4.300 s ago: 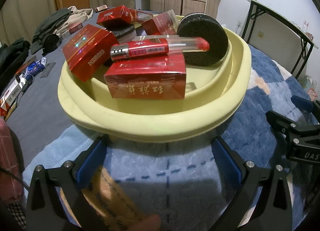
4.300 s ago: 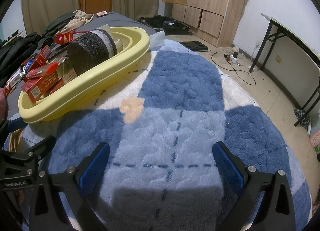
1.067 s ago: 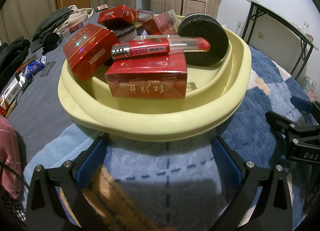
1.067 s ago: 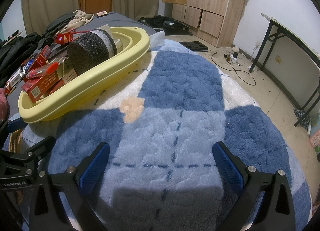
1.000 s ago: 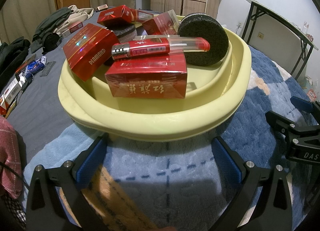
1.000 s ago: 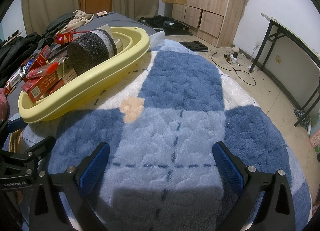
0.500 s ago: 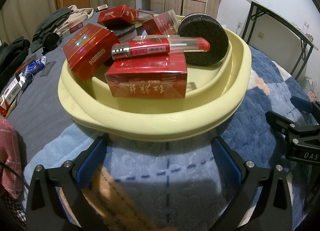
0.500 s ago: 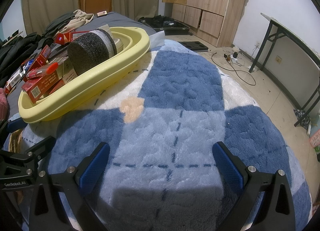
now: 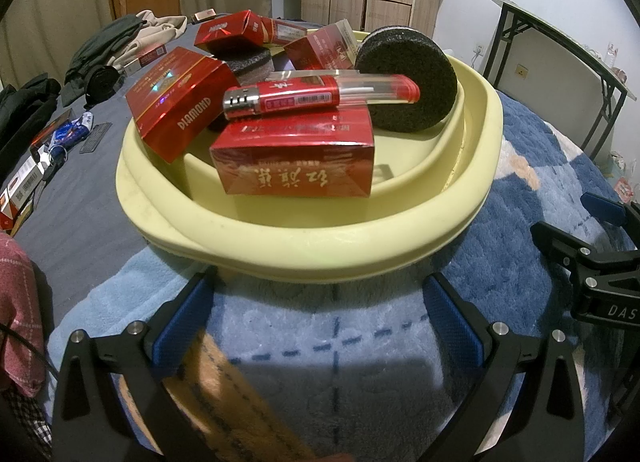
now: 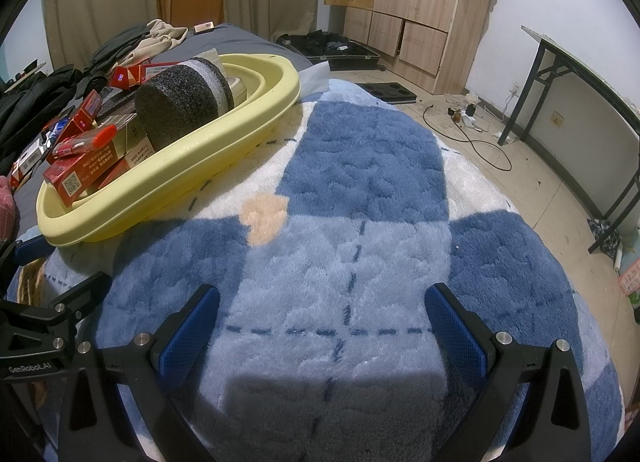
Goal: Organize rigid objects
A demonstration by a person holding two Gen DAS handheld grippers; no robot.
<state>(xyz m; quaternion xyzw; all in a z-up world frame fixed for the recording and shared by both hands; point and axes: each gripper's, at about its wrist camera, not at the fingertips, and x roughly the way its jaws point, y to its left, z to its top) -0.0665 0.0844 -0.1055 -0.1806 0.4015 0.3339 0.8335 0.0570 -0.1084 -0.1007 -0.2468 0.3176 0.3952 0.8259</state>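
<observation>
A pale yellow basin (image 9: 328, 250) (image 10: 224, 142) sits on a blue fleece blanket. It holds several red cigarette boxes (image 9: 294, 158), a red lighter (image 9: 316, 96) lying on the front box, and a round black sponge disc (image 9: 408, 82) (image 10: 180, 102). My left gripper (image 9: 320, 314) stands open just in front of the basin's rim, with nothing between its blue pads. My right gripper (image 10: 320, 318) is open over bare blanket, to the right of the basin. Each gripper shows at the edge of the other's view.
More boxes and small items (image 9: 32, 170) lie on the grey sheet to the left, with dark clothes (image 9: 100, 50) behind. A wooden wardrobe (image 10: 404, 2), cables on the floor (image 10: 472, 122) and a black-legged desk (image 10: 580, 102) stand to the right.
</observation>
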